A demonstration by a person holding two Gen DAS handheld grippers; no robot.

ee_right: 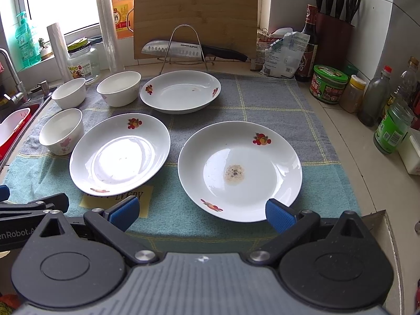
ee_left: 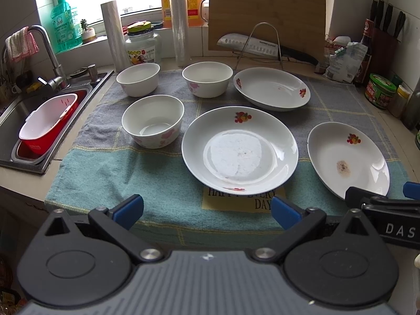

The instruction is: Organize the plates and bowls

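Kitchen desk's grey-and-teal checked towel (ee_right: 262,99) carries three white floral bowls and three plates ahead of both empty, wide-open claws, left claw (ee_left: 207,211) and right claw (ee_right: 202,211).

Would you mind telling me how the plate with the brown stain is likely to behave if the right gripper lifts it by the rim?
The stained plate looks glazed and glossy, so probably slippery between the pads. It seems rigid and breakable. Held by one edge, it would likely droop.
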